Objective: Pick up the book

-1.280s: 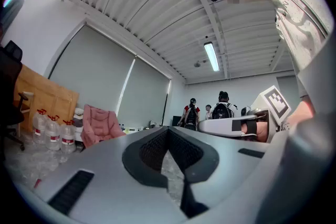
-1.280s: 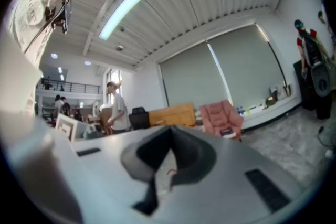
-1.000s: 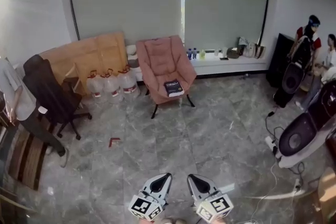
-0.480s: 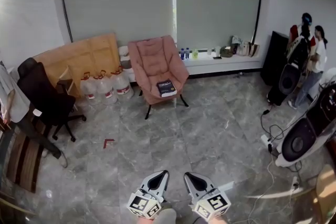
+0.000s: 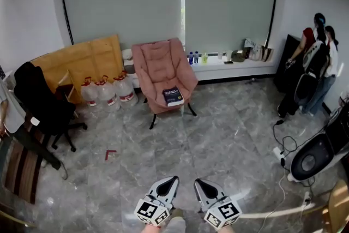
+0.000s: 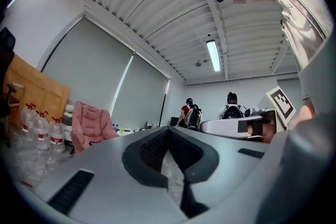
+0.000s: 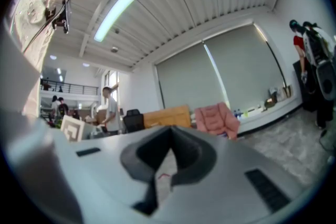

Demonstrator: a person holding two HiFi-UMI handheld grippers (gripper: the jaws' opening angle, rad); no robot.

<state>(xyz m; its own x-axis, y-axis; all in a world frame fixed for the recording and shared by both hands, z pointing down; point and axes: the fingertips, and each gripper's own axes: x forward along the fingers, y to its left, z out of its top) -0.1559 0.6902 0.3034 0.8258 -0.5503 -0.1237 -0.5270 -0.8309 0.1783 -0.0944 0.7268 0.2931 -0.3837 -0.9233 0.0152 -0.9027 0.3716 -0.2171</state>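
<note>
Here, book (image 5: 173, 96) lies on pink chair (image 5: 158, 60) seat; left gripper (image 5: 172, 179), right gripper (image 5: 199, 183) both pressed together, empty

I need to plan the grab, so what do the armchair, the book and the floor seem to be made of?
Armchair: pink fabric, matte and soft, going by its quilted, padded folds.
Book: dark blue cover, probably card or paper; finish too small to tell.
Floor: grey veined tiles, marble-like, polished, with pale sheen patches.
</note>
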